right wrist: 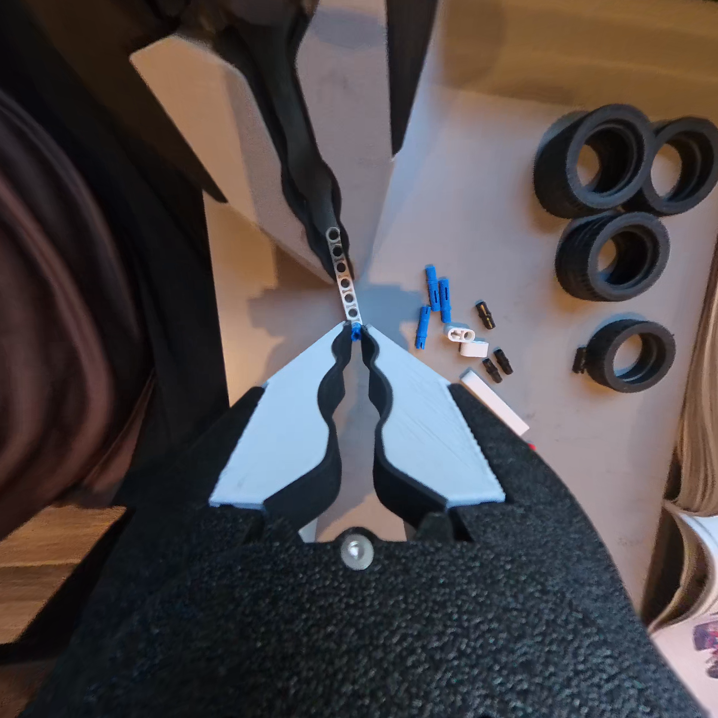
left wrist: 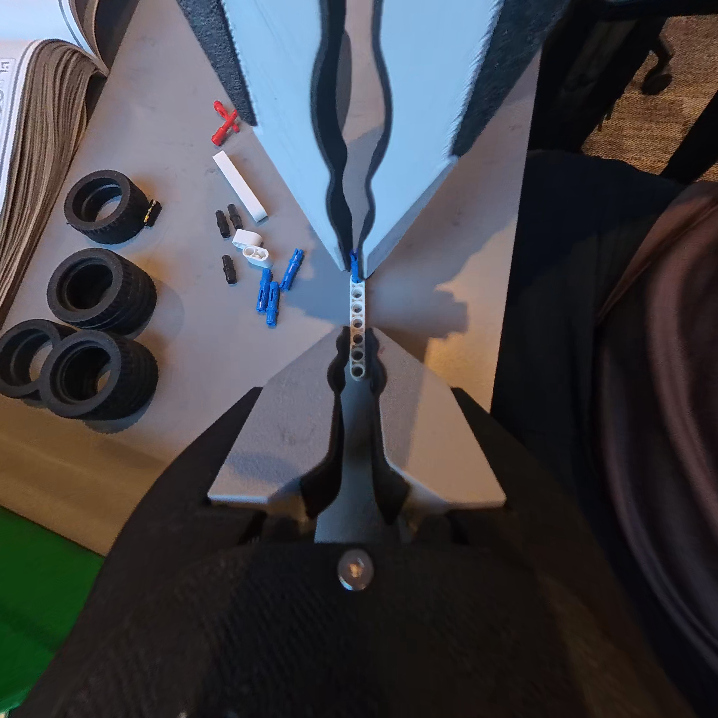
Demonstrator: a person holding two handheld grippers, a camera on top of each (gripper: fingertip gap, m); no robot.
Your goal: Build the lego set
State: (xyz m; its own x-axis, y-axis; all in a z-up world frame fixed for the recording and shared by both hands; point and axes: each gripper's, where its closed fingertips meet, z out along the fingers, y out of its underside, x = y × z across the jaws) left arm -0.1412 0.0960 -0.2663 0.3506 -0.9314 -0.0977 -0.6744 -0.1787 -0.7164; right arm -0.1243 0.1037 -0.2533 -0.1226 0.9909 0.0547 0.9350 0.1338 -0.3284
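Observation:
My left gripper [left wrist: 357,334] is shut on one end of a thin white beam with a row of holes [left wrist: 357,311], held above the table. My right gripper [right wrist: 354,330] comes from the opposite side and is shut on a small blue pin [right wrist: 354,333]. The pin's tip sits at the last hole of the beam [right wrist: 347,295]. In the left wrist view the right gripper [left wrist: 354,268] points toward me with the blue pin [left wrist: 354,261] between its tips. In the right wrist view the left gripper [right wrist: 344,272] holds the beam's far end.
On the grey table [left wrist: 186,357] lie three blue pins [left wrist: 272,289], three black pins [left wrist: 227,223], two white connectors [left wrist: 252,248], a white flat bar [left wrist: 240,186], red axle pieces [left wrist: 224,122], several black tyres [left wrist: 101,287] and an open booklet [left wrist: 35,128]. A person's dark clothing [left wrist: 641,388] is right. Left and right tips are no more than a few centimetres apart. Between my right fingertips and the white flat bar [left wrist: 240,186] there is roughly 9 centimeters.

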